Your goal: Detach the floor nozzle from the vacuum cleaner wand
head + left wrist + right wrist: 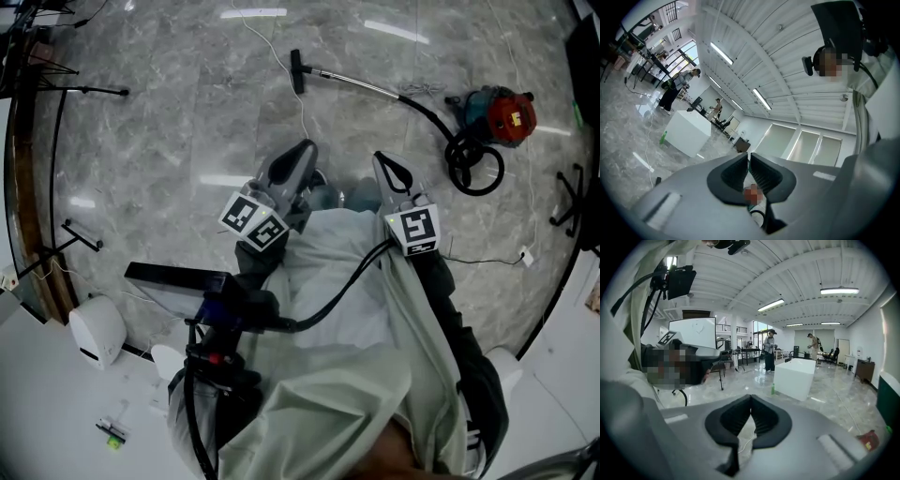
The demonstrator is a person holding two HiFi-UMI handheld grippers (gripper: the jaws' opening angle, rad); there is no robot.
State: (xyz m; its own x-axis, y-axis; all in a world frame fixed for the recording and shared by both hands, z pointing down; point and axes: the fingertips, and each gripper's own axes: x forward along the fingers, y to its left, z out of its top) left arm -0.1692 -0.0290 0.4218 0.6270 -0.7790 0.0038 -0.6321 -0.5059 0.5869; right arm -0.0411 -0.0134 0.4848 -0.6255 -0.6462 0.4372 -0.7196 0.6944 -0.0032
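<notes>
left tongs (304, 150) and right tongs (380, 159) closed, empty, far from floor nozzle (297, 72).

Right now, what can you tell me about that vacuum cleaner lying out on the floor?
The vacuum cleaner is a small canister type with a red and teal body, lying on the grey marble floor. A black hose coils in a loop beside the body and leads to a shiny metal wand. A black floor nozzle sits on the wand's far end, still attached. Nothing is holding it.
</notes>
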